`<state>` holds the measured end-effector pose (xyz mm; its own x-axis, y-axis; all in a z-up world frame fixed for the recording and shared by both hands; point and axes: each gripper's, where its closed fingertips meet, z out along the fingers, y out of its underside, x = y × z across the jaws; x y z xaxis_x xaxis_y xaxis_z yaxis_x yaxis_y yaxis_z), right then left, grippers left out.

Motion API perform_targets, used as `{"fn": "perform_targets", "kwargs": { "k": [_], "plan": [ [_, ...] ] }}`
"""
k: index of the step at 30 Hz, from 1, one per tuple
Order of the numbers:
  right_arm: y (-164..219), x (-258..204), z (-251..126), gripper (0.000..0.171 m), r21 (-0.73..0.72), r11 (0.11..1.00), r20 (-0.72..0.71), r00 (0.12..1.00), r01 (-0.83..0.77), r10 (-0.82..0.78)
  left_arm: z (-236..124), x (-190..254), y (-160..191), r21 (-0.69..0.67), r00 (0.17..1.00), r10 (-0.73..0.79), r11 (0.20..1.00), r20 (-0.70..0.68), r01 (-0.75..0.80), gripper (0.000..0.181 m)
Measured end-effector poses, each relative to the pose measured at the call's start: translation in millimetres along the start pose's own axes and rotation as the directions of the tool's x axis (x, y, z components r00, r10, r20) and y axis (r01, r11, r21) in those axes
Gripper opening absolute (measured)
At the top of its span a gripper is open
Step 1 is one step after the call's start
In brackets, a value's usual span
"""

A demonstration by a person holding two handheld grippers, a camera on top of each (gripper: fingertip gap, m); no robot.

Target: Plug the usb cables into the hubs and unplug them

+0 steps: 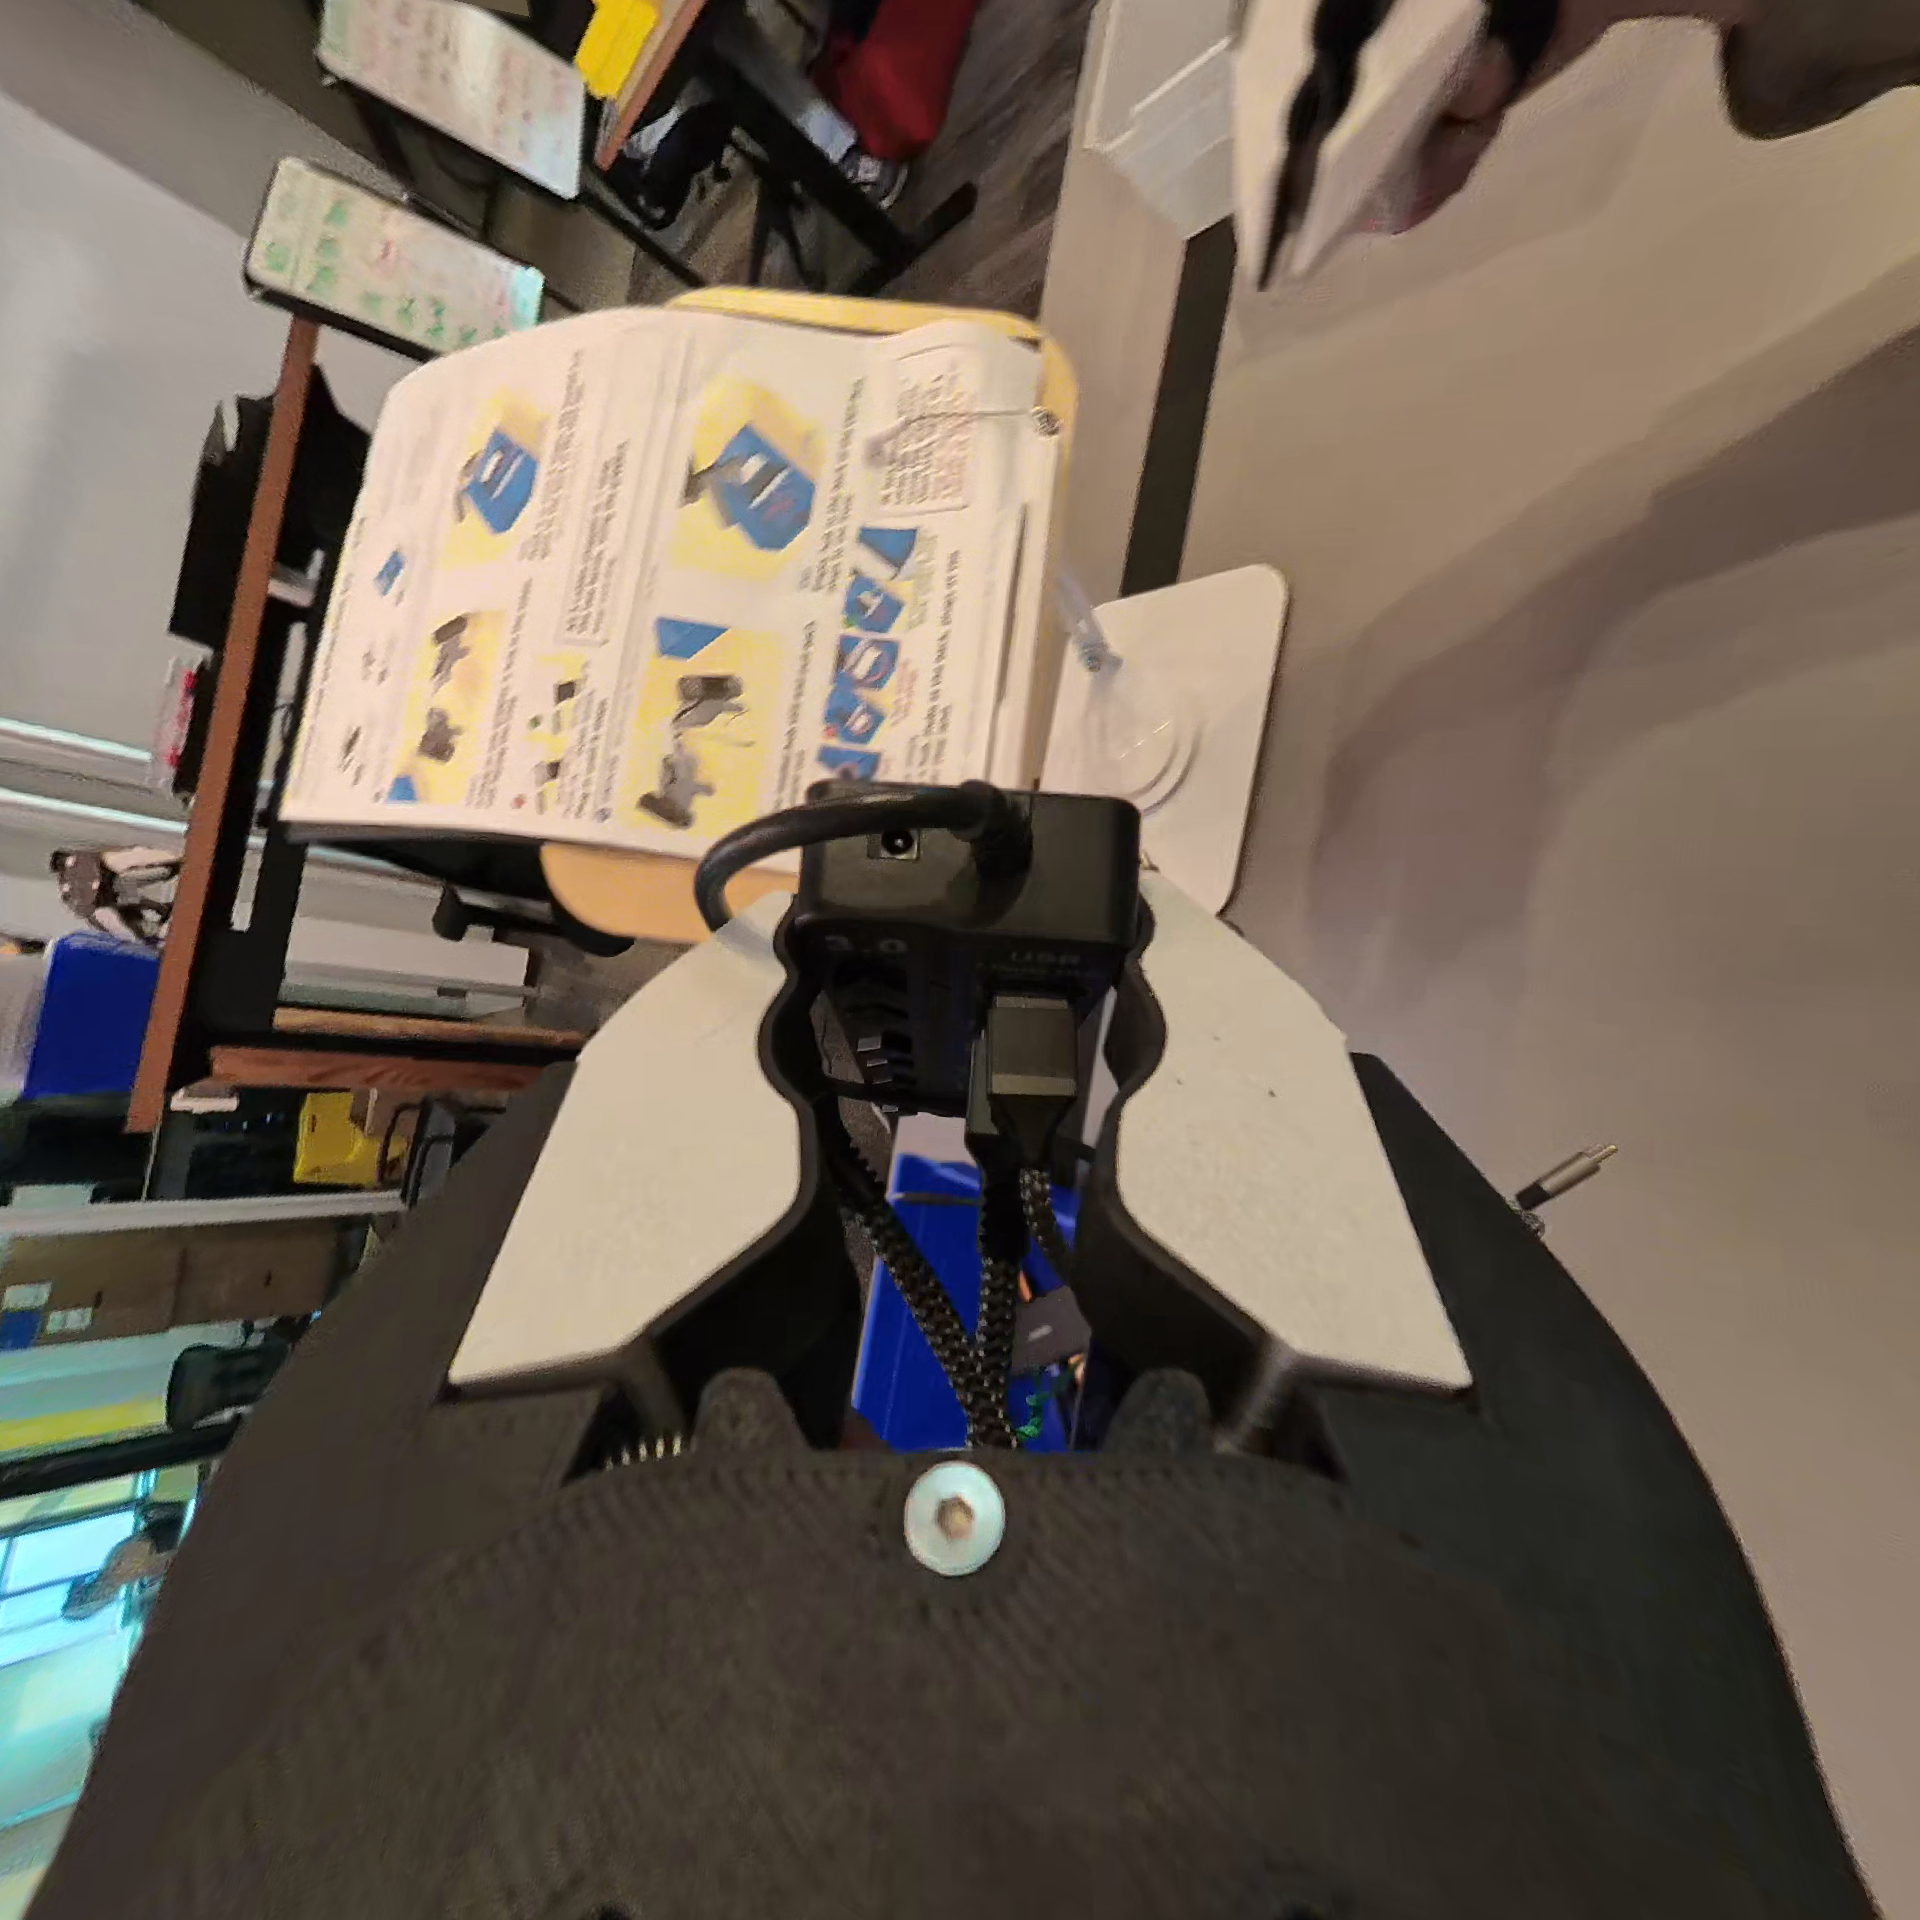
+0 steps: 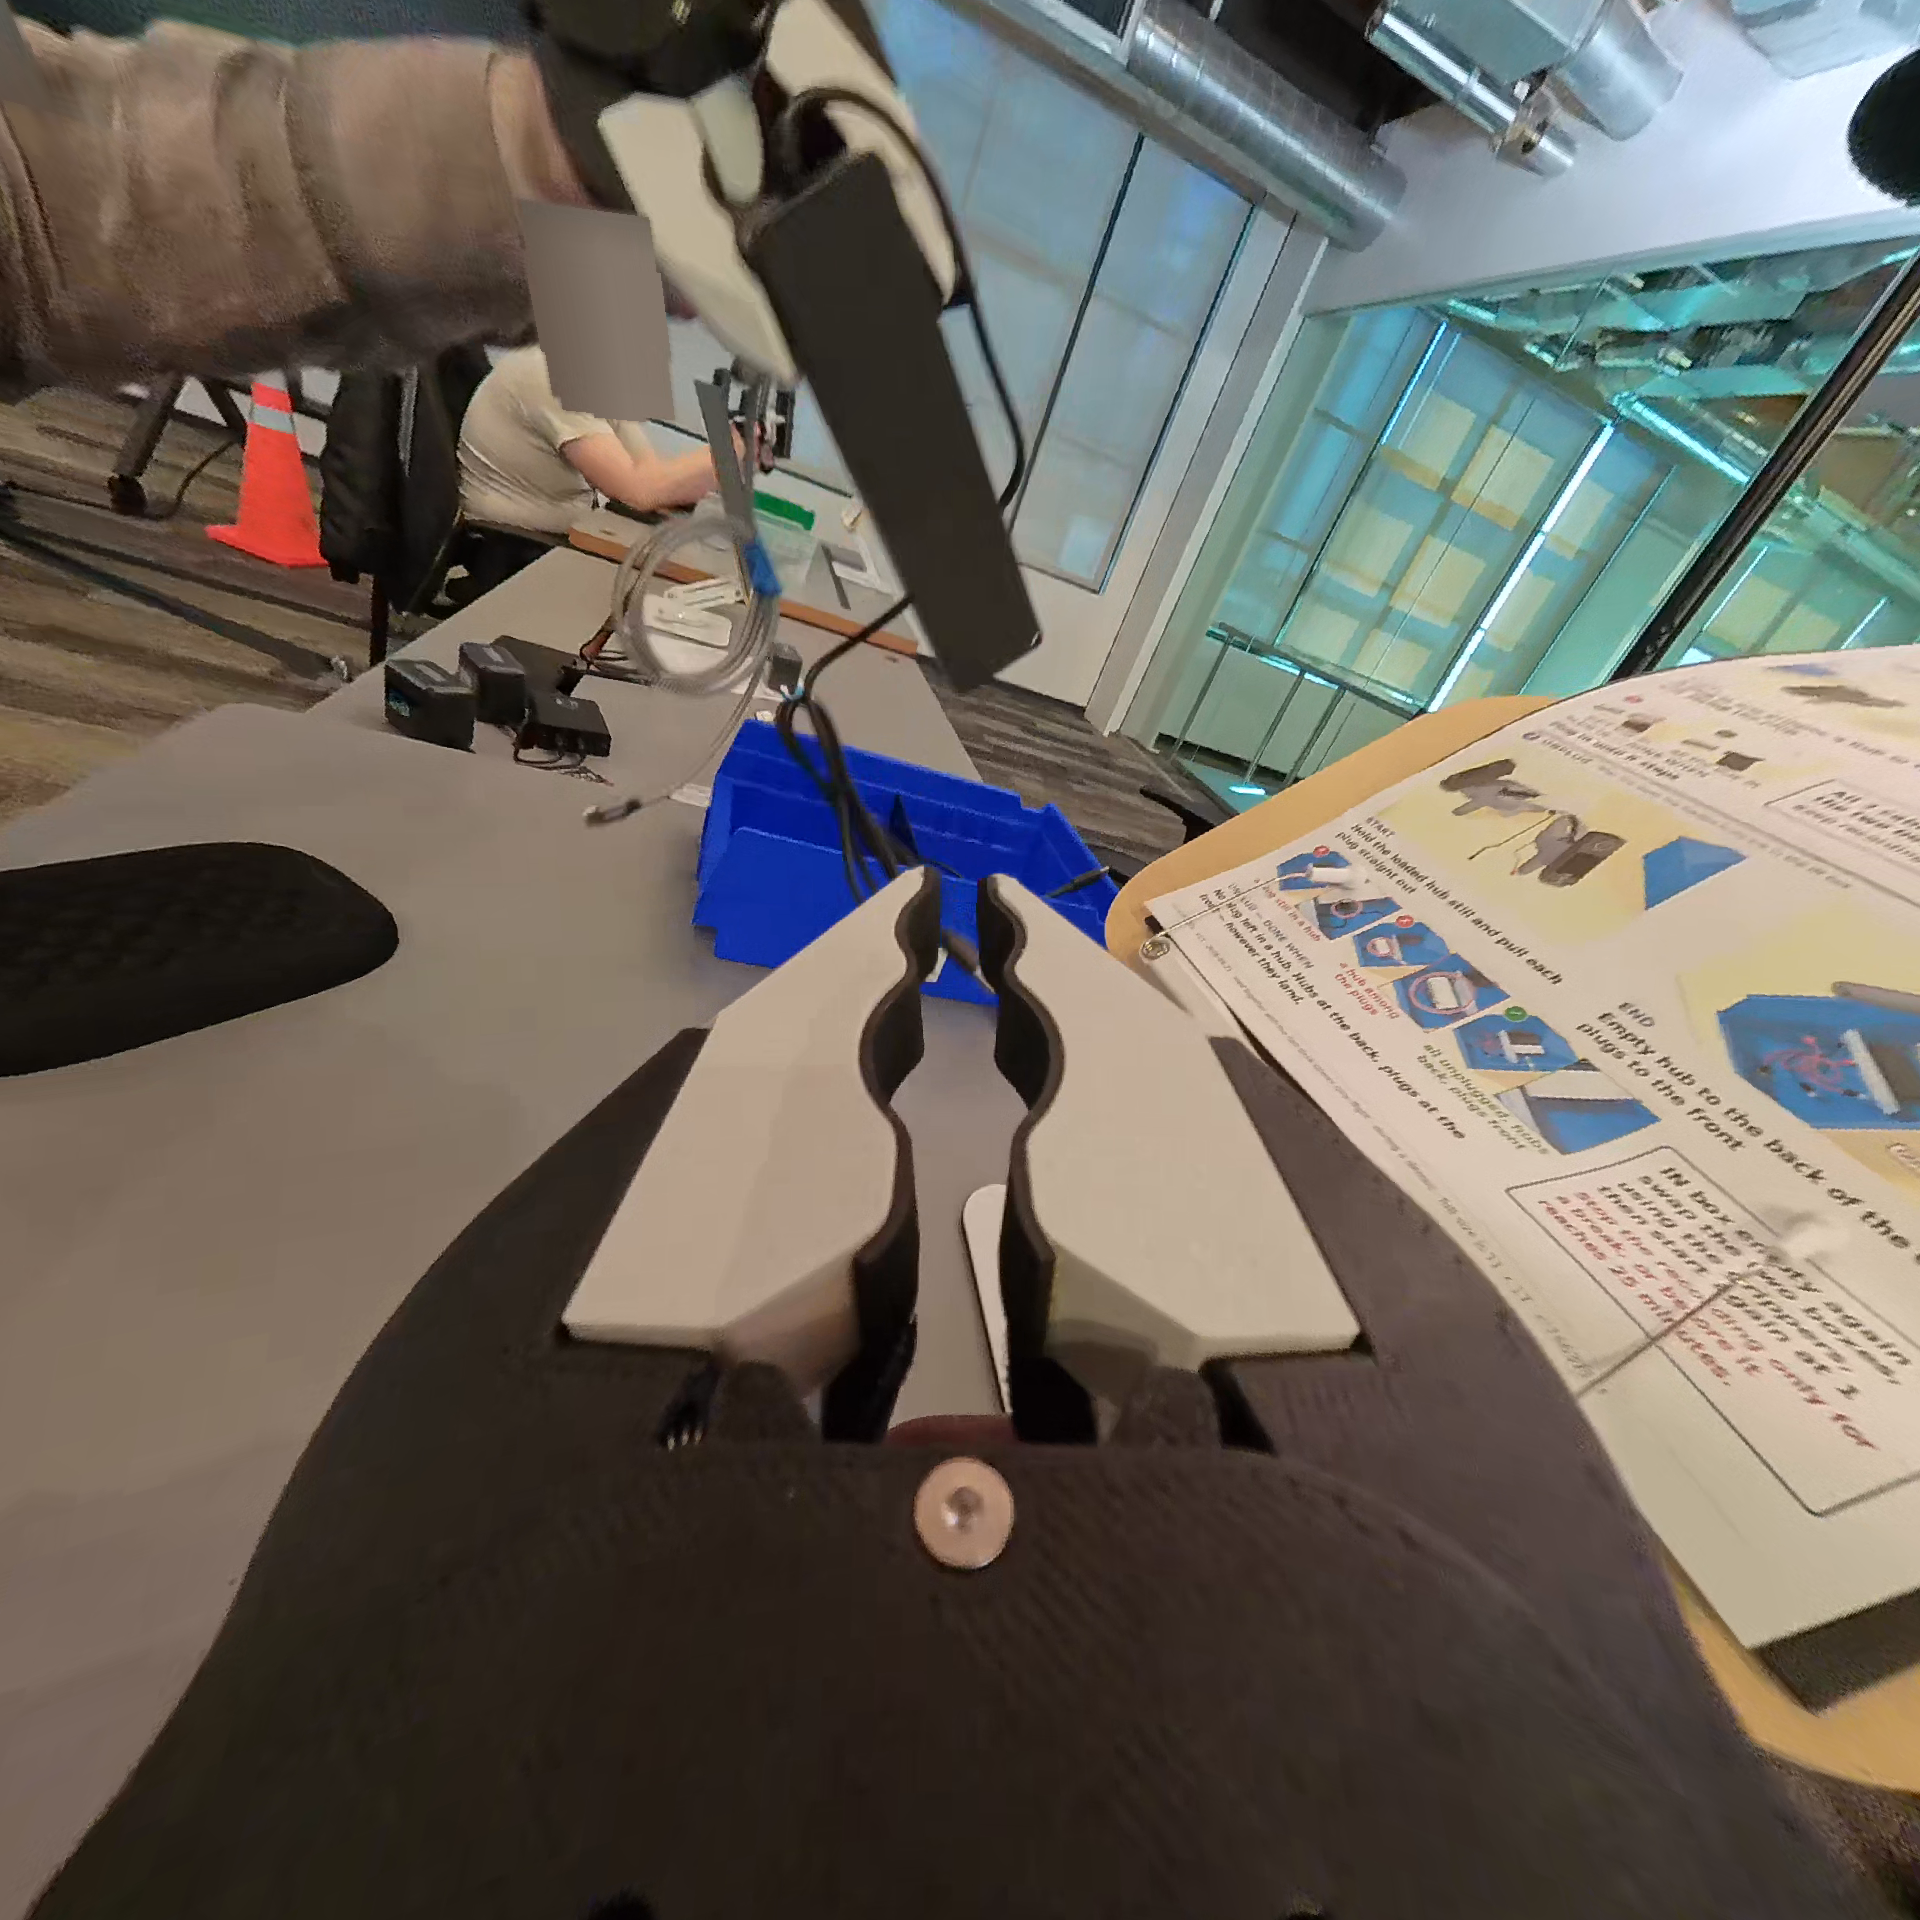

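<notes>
Left wrist view: my left gripper [image 1: 956,997] is clamped across a black USB hub [image 1: 966,883], held in the air, with braided cables [image 1: 987,1278] hanging from plugs [image 1: 1023,1049] seated in its ports. Right wrist view: my right gripper [image 2: 956,914] is nearly closed on nothing, a thin gap showing between its pads, low over the grey table [image 2: 312,1195] near the blue bin [image 2: 831,862]; the same hub appears raised at upper left. Judged step: unplugging. Next, the right gripper must open, rise to the hub, pinch one plug and pull straight out.
</notes>
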<state>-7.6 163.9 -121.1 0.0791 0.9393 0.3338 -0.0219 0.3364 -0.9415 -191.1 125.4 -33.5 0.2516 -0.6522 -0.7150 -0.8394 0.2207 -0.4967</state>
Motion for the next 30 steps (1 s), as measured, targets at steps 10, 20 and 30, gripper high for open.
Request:
{"fn": "perform_targets", "kwargs": {
  "k": [10, 20, 30],
  "plan": [
    [-8, 8, -22, 0.004, 0.05, 0.999, -0.035, 0.999, -0.01, 0.012, 54, 101, -21, -0.011, 0.98, 0.134, 0.991, -0.151, -0.137, 0.054],
    [-6, 13, -27, 0.004, 0.049, 0.999, -0.061, 0.998, -0.013, 0.016, 112, 177, -3, -0.073, 0.825, 0.441, 0.866, -0.355, -0.494, 0.053],
    [-3, 16, -31, 0.004, 0.049, 0.999, -0.074, 0.997, -0.017, 0.021, 148, 240, -4, -0.006, 0.599, 0.618, 0.693, -0.509, -0.721, 0.054]
  ]
}}
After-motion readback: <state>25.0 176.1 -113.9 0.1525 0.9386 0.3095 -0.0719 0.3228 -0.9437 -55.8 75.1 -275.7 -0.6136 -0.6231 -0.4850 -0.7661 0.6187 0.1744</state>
